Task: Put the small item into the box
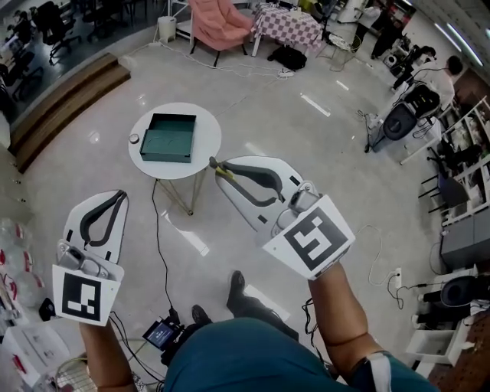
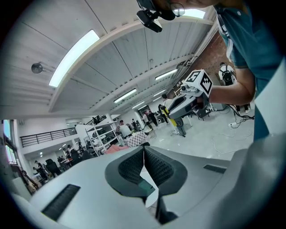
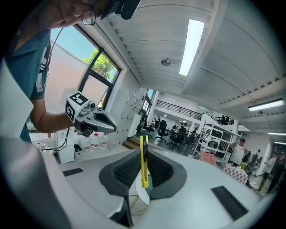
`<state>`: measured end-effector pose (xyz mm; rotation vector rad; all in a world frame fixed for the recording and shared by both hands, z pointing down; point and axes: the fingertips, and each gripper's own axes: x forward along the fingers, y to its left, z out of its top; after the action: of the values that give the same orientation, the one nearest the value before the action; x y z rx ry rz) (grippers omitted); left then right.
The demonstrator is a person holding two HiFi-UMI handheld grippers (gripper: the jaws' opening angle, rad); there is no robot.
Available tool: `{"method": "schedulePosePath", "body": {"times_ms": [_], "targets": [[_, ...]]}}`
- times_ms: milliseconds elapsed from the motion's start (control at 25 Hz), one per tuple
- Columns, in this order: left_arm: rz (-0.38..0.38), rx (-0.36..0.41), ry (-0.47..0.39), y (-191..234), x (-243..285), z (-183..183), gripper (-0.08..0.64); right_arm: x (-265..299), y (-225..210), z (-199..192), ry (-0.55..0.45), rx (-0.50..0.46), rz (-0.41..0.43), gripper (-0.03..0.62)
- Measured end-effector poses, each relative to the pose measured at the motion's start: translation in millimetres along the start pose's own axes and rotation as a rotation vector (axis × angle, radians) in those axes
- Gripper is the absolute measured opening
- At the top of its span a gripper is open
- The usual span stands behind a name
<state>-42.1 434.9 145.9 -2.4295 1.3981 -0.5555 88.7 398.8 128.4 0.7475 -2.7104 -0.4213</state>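
A dark green open box (image 1: 170,138) sits on a small round white table (image 1: 205,145). The box looks empty. A small round grey item (image 1: 135,138) lies on the table just left of the box. My right gripper (image 1: 215,164) hovers near the table's right edge, shut on a thin yellow utility knife (image 1: 224,174) (image 3: 143,163) that stands upright between its pads (image 3: 156,170). Over the floor, well short of the table, my left gripper (image 1: 120,194) (image 2: 144,147) is shut with nothing in it. The left gripper view also catches the right gripper (image 2: 172,107).
The table stands on thin legs (image 1: 188,196) over a glossy floor, with a black cable (image 1: 162,253) trailing beside it. Wooden steps (image 1: 65,96) lie at the far left. Office chairs, a pink chair (image 1: 220,21) and desks ring the room farther off.
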Motion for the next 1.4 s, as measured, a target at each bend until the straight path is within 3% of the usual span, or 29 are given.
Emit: {"method": "schedulePosePath", "body": {"times_ms": [680,1000,1400], "targets": [[0.131,-0.022,0.080,9,133,17,0.021,31,-138,-54,-0.077,0.002,0.127,0.064],[0.104,-0.016,0.086,-3,194,25,0.021,25,-190,-83,-0.084,0.015,0.109,0.064],[0.008,-0.016,0.034,68,263,9,0.021,81,-242,-94,-0.006,0.051,0.018,0.064]]}}
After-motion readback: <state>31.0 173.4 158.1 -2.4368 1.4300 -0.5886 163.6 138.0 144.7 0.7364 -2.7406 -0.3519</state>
